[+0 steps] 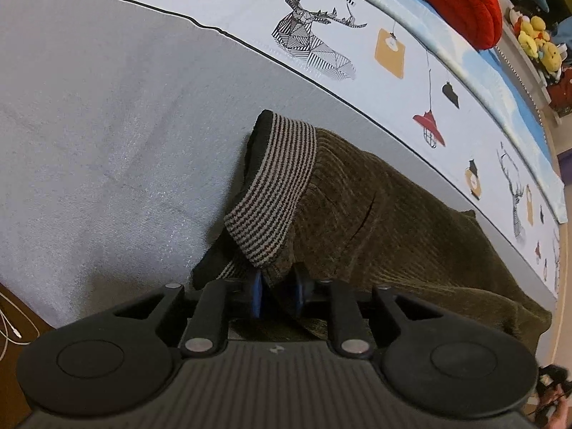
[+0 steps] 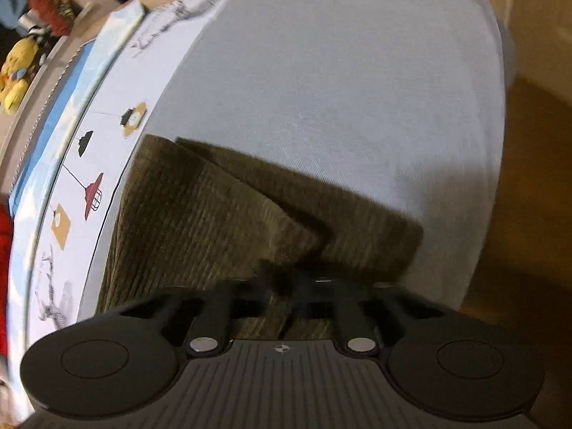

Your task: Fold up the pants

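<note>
I see olive-brown corduroy pants (image 1: 393, 221) with a striped knit waistband (image 1: 275, 193) lying partly folded on the grey bed, legs overlapping

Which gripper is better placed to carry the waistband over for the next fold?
Left. The left gripper is clamped on the pants right at the striped waistband; the right gripper holds the leg end.

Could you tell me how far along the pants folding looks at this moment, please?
Partly done. The brown pants lie on the grey sheet with the legs stacked, so a lengthwise fold looks made. In hand: the left claw is shut on fabric at the striped waistband, and the right claw appears shut on the other end, though blurred. Left: the crosswise fold and smoothing.
</note>
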Motion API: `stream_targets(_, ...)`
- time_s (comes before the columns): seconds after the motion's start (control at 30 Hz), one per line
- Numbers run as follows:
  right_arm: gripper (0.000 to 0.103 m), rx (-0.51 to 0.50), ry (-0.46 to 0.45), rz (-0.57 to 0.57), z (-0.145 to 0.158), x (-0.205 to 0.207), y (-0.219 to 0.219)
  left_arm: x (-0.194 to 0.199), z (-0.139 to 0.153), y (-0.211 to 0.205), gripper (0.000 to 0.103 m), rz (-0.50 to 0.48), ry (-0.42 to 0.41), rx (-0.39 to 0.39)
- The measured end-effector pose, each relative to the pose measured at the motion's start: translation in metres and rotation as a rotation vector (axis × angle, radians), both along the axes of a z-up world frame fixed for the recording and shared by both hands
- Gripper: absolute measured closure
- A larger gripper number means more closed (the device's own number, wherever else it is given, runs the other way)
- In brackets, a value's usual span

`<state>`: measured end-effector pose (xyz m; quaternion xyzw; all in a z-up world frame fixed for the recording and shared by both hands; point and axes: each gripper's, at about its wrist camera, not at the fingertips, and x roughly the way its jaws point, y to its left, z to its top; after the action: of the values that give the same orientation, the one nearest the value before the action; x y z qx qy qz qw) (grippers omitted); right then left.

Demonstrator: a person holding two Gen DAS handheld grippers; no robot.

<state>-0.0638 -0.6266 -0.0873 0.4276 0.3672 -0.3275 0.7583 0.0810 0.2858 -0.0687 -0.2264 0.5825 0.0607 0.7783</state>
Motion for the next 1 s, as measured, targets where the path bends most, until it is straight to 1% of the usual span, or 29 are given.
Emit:
stream_targets(0.03, 0.098, -0.031, -0.051, 0.005, 0.009, 0.0, 0.001, -0.001, 0.002, -0.001, 0.086, -0.007, -0.009, 0.014)
stream_targets(0.07, 0.098, -0.086, -0.13, 0.013, 0.027, -0.003, 0.004, -0.002, 0.006, -0.002, 0.091, -0.01, -0.029, 0.022)
stream_targets(0.1, 0.098, -0.144, -0.196, 0.011, 0.044, -0.007, 0.007, -0.005, 0.013, -0.001, 0.093, -0.009, -0.07, 0.022)
stream_targets(0.13, 0.098, -0.19, -0.24, 0.004, 0.057, -0.012, 0.009, -0.008, 0.021, 0.0, 0.093, -0.007, -0.112, 0.011)
stream_targets(0.17, 0.098, -0.22, -0.247, -0.018, 0.066, -0.018, 0.011, -0.012, 0.027, 0.0, 0.094, -0.008, -0.143, 0.009)
stream_targets(0.2, 0.098, -0.214, -0.217, -0.041, 0.064, -0.022, 0.009, -0.015, 0.03, -0.001, 0.094, -0.018, -0.15, 0.03)
stream_targets(0.23, 0.098, -0.186, -0.156, -0.064, 0.056, -0.026, 0.005, -0.015, 0.027, -0.002, 0.094, -0.035, -0.131, 0.049)
stream_targets(0.3, 0.098, -0.078, 0.03, -0.085, 0.024, -0.03, -0.005, -0.013, 0.01, -0.003, 0.093, -0.066, -0.035, 0.067)
stream_targets(0.33, 0.098, -0.034, 0.106, -0.099, 0.009, -0.032, -0.008, -0.012, 0.004, -0.006, 0.093, -0.095, 0.004, 0.09)
stream_targets(0.37, 0.098, -0.004, 0.161, -0.116, -0.002, -0.036, -0.012, -0.011, -0.001, -0.01, 0.092, -0.121, 0.028, 0.108)
stream_targets(0.4, 0.098, 0.007, 0.169, -0.122, -0.006, -0.039, -0.013, -0.011, -0.003, -0.012, 0.092, -0.141, 0.045, 0.118)
stream_targets(0.47, 0.098, -0.026, 0.179, -0.102, -0.001, -0.036, -0.009, -0.013, -0.003, -0.013, 0.091, -0.148, 0.052, 0.126)
stream_targets(0.5, 0.098, -0.048, 0.186, -0.09, 0.002, -0.034, -0.006, -0.014, -0.002, -0.014, 0.086, -0.147, 0.054, 0.128)
stream_targets(0.53, 0.098, -0.064, 0.188, -0.085, 0.004, -0.03, -0.004, -0.015, 0.0, -0.012, 0.086, -0.145, 0.057, 0.134)
stream_targets(0.57, 0.098, -0.074, 0.193, -0.086, 0.006, -0.029, -0.002, -0.016, 0.002, -0.012, 0.081, -0.141, 0.055, 0.144)
stream_targets(0.6, 0.097, -0.076, 0.199, -0.093, 0.007, -0.025, -0.001, -0.017, 0.006, -0.01, 0.073, -0.127, 0.04, 0.159)
stream_targets(0.63, 0.097, -0.076, 0.203, -0.107, 0.008, -0.025, -0.001, -0.017, 0.014, -0.009, 0.07, -0.108, 0.015, 0.176)
stream_targets(0.7, 0.093, -0.116, 0.214, -0.124, 0.015, -0.023, 0.0, -0.022, 0.032, -0.004, 0.068, -0.063, -0.081, 0.223)
stream_targets(0.73, 0.091, -0.163, 0.228, -0.121, 0.021, -0.021, 0.003, -0.024, 0.042, -0.004, 0.068, -0.049, -0.14, 0.247)
stream_targets(0.77, 0.088, -0.242, 0.258, -0.123, 0.03, -0.018, 0.009, -0.025, 0.049, -0.004, 0.068, -0.046, -0.189, 0.252)
stream_targets(0.8, 0.086, -0.32, 0.278, -0.128, 0.037, -0.016, 0.011, -0.026, 0.056, -0.006, 0.068, -0.054, -0.246, 0.232)
stream_targets(0.83, 0.084, -0.387, 0.279, -0.13, 0.044, -0.013, 0.016, -0.025, 0.059, -0.009, 0.068, -0.068, -0.277, 0.203)
stream_targets(0.87, 0.083, -0.443, 0.26, -0.124, 0.051, -0.01, 0.021, -0.023, 0.061, -0.015, 0.068, -0.099, -0.305, 0.164)
stream_targets(0.9, 0.082, -0.472, 0.237, -0.108, 0.056, -0.006, 0.027, -0.021, 0.061, -0.022, 0.068, -0.135, -0.316, 0.144)
stream_targets(0.93, 0.081, -0.482, 0.213, -0.081, 0.06, -0.002, 0.032, -0.018, 0.061, -0.032, 0.068, -0.192, -0.322, 0.136)
stream_targets(1.0, 0.077, -0.46, 0.149, 0.013, 0.062, 0.012, 0.046, -0.016, 0.057, -0.051, 0.068, -0.292, -0.321, 0.166)
